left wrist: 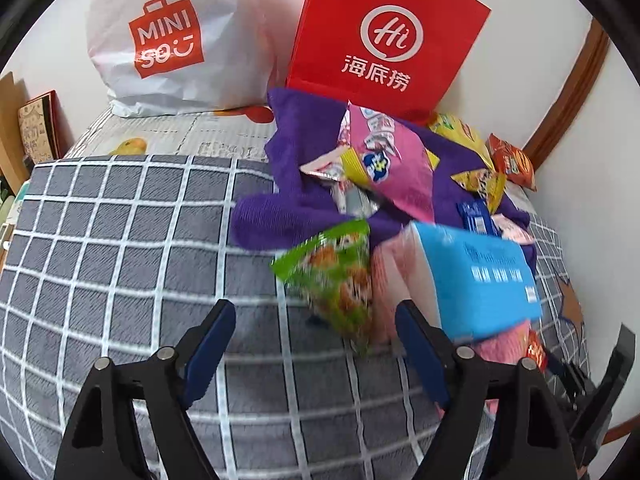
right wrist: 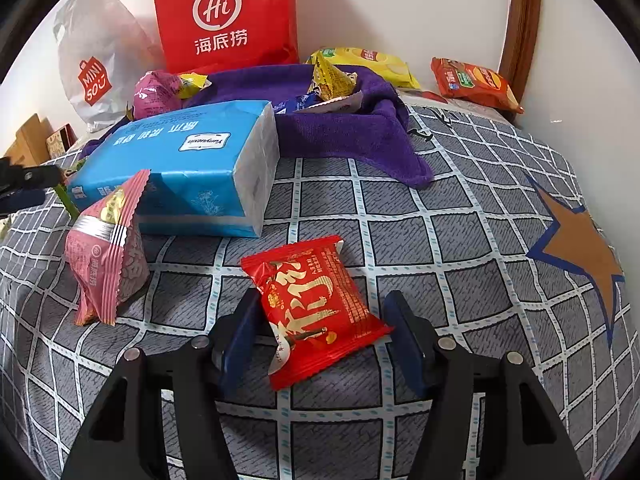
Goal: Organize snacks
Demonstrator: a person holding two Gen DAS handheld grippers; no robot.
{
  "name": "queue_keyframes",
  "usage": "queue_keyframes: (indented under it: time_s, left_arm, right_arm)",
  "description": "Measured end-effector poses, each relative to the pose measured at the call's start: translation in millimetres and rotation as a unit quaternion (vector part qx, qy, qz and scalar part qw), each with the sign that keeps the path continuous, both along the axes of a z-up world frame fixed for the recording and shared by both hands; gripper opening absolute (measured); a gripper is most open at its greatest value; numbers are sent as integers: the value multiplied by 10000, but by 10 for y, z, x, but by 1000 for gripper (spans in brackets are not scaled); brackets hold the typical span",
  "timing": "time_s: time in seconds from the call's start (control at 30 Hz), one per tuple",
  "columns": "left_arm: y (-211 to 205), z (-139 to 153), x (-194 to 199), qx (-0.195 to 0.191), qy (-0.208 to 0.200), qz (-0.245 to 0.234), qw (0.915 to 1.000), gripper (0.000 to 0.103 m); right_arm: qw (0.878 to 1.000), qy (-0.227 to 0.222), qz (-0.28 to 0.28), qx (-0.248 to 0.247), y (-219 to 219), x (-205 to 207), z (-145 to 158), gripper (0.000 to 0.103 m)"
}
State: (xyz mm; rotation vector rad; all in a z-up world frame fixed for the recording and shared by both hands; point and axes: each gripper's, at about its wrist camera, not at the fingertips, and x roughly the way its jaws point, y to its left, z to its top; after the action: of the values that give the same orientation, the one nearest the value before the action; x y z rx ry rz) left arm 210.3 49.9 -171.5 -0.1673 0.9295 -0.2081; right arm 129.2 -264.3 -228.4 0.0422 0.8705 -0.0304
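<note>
My left gripper [left wrist: 316, 316] is open and empty above the checked cover; a green snack packet [left wrist: 332, 276] lies blurred just ahead of its right finger. My right gripper [right wrist: 320, 316] is open with its jaws on either side of a red snack packet [right wrist: 316, 304] lying on the cover. A pink packet [right wrist: 106, 248] stands to its left. A purple cloth [right wrist: 344, 128] holds several snacks: a pink bag [left wrist: 392, 160], yellow packets [right wrist: 332, 76] and a blue one [left wrist: 476, 216].
A blue tissue pack [right wrist: 180, 168] lies beside the cloth. A red paper bag [left wrist: 384, 36] and a white Miniso bag [left wrist: 172, 40] stand at the wall. A yellow chip bag [right wrist: 372, 62] and an orange packet [right wrist: 476, 82] lie near the wall.
</note>
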Motion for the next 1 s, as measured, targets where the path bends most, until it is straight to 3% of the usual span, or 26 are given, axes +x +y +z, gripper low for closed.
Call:
queue_keyframes:
  time_s: [0.17,0.37,0.53,1.0]
  left_arm:
    - [-58,-105,196,-182,184,-44,9997,63]
    - [-102,-199,286,-277,259,-118,9992,36]
    - [-42,-159,221,-379,237,-80,9990,34]
    - [70,128,-273,-150,76,-53,9998,34]
  right_arm:
    - [10000,1,-14,-38,13,7,2,62]
    - [10000,0,-12,-37,14,7,0,62]
    - [10000,0,-2,-1,3,16,0,63]
    - [9999,-90,-38,54,74,-144,180,56]
